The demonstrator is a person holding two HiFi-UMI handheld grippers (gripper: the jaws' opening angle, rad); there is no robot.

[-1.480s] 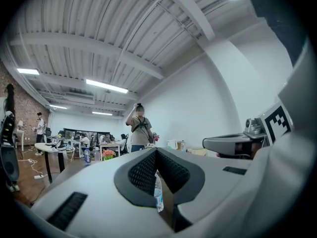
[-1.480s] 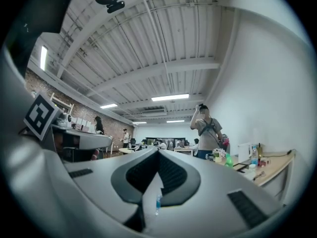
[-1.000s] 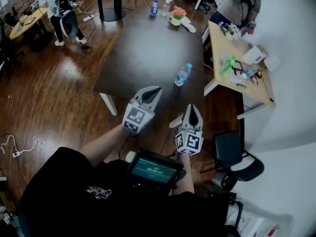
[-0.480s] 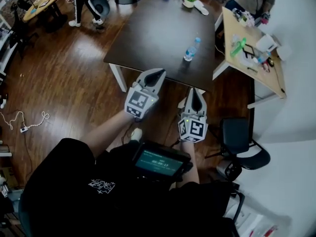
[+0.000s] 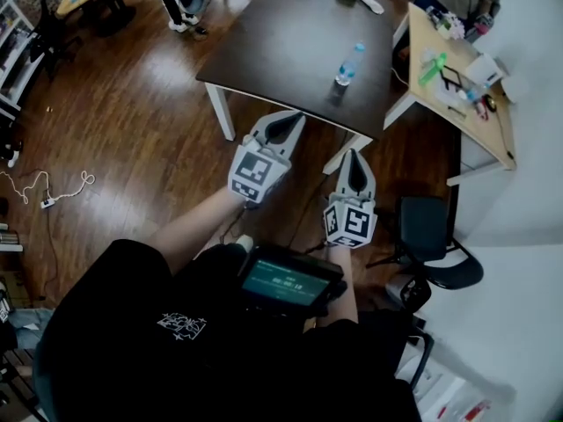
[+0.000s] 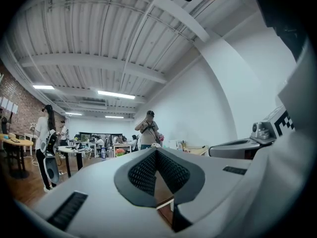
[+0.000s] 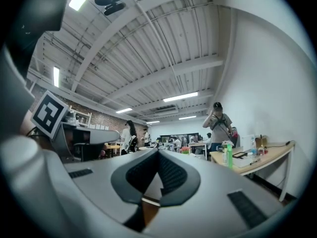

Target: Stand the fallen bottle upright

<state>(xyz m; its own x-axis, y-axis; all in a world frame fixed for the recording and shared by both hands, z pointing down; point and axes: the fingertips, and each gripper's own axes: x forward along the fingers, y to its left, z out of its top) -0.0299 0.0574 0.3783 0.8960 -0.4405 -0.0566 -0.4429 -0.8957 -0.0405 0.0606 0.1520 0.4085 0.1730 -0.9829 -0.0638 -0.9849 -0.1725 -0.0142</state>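
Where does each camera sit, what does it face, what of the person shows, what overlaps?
Head view: on the head, steeply down at dark table, bottle; shows arms, left claw, right claw.
Left gripper view: on left claw, level across room; shut jaws.
Right gripper view: on right claw, level; shut jaws; shares the standing person with it.

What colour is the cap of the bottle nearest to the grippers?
Blue. The cap of the bottle shows best in the head view.
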